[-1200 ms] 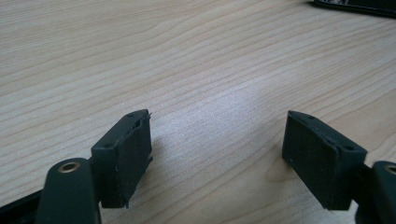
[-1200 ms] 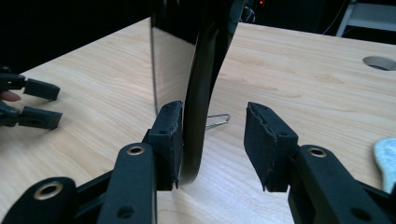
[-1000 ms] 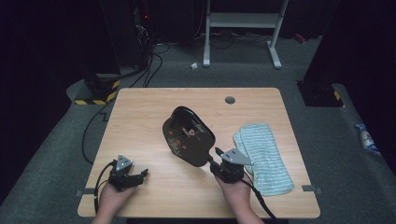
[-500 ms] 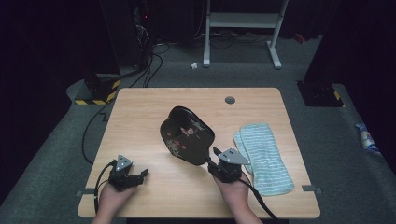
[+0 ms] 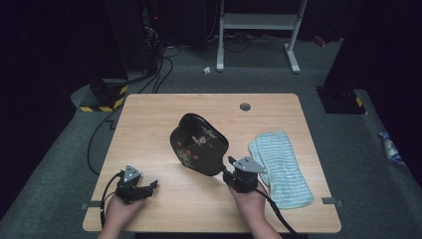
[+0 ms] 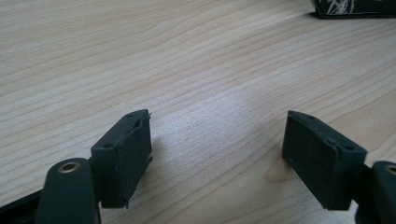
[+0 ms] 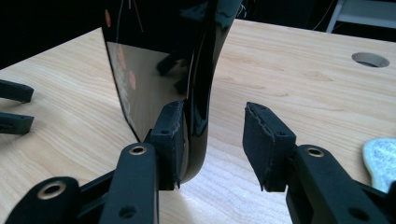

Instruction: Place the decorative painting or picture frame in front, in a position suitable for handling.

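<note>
A black lacquer tray (image 5: 199, 144) with a flower pattern stands tilted on its edge in the middle of the wooden table (image 5: 149, 119). My right gripper (image 5: 225, 170) reaches its lower right rim. In the right gripper view the tray's rim (image 7: 201, 84) sits between the jaws of my right gripper (image 7: 212, 140). The left pad (image 7: 172, 135) touches the rim, while a gap separates the other pad from it. These jaws have just been closing a little around the rim. My left gripper (image 5: 151, 185) rests at the table's front left. Its jaws (image 6: 217, 154) are open over bare wood.
A folded pale green towel (image 5: 281, 167) lies right of the tray, beside my right hand; its corner (image 7: 383, 161) shows in the right gripper view. A round cable hole (image 5: 245, 106) sits near the far edge. Cables and a white stand are on the floor beyond.
</note>
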A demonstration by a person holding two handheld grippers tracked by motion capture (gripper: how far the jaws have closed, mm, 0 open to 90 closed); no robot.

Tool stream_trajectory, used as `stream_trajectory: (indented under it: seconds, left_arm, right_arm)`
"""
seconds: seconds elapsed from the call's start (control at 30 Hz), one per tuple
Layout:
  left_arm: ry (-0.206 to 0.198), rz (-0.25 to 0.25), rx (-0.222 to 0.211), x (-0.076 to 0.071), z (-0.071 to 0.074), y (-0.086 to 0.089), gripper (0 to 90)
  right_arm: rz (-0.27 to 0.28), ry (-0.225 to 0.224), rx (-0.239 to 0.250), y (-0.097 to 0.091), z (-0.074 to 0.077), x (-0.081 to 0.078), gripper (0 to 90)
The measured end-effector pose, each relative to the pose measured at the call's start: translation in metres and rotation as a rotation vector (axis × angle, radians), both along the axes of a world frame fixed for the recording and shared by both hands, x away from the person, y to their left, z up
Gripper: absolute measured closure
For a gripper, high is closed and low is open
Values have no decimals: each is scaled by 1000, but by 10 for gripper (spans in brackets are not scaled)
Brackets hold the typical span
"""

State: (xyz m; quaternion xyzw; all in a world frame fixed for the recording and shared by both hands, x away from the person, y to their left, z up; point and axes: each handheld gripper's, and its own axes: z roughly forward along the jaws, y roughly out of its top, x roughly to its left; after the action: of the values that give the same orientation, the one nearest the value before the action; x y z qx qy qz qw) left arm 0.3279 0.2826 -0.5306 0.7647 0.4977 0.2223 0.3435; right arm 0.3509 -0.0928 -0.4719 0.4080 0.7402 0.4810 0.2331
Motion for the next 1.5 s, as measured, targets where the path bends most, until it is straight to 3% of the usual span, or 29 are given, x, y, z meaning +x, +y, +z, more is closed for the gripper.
stream_trajectory:
  seconds: [0.37, 1.1, 1.5]
  left_arm:
    - [0, 0, 0, 0, 0, 0, 240]
    - [1, 2, -4, -1, 0, 0, 240]
    - [0, 3, -1, -1, 0, 0, 238]
  right_arm:
    - [-24, 5, -1, -4, 0, 16, 579]
    - [-43, 21, -27, 7, 2, 47, 580]
    - [-28, 20, -31, 14, 5, 45, 577]
